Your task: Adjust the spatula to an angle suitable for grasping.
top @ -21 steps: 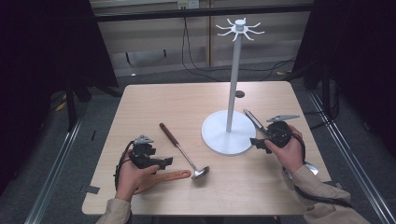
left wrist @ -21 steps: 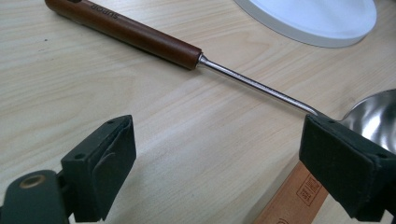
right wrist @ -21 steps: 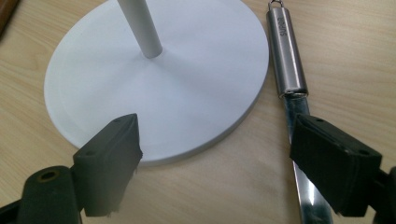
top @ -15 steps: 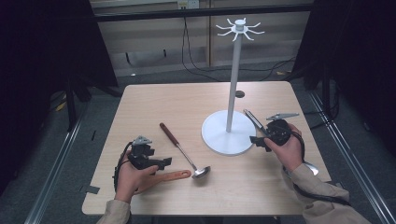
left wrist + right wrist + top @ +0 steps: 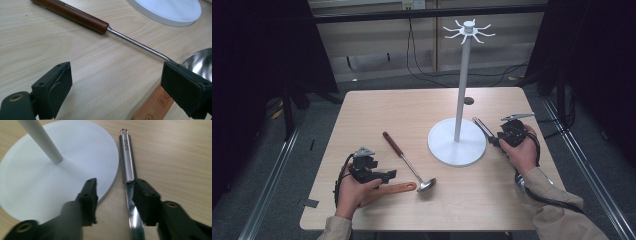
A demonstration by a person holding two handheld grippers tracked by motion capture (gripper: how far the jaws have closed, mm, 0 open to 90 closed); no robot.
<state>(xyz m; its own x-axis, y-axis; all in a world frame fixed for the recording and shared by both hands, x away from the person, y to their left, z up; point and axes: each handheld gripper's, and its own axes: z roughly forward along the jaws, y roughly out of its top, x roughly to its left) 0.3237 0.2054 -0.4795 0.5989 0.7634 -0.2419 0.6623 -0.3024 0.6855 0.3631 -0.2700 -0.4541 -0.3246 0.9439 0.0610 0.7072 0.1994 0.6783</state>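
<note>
Nearest the person, the left gripper [image 5: 388,174] lies low on the pale wooden table [image 5: 377,107], its jaws standing wide apart with nothing pressed between the pads. In the left gripper view, the flat orange-brown wooden handle [image 5: 153,105] runs in under the right-hand jaw, touching or just below its pad; the other jaw rests on bare table. Just beyond, the steel ladle with a dark brown wooden grip [image 5: 407,160] lies diagonally, its bowl [image 5: 200,62] just beside that same jaw and its thin shaft crossing well ahead of the gap.

To take the orange-brown handle cleanly, the gripper should probably shift sideways until the handle sits midway between the pads, then close across its narrow width, keeping clear of the ladle's bowl.

Farther on, the right gripper [image 5: 115,192] rests beside the round white base of the tall white hook stand [image 5: 457,145]. Its jaws are partly open. The polished steel utensil with a cylindrical handle and hanging ring [image 5: 128,160] lies against the inner face of the right-hand jaw; the left-hand jaw overlaps the base's rim and is apart from the utensil, so no grip is made. Whether this jaw touches the base cannot be told. Closing here risks pinching the base edge; a small shift away from the stand seems advisable.
</note>
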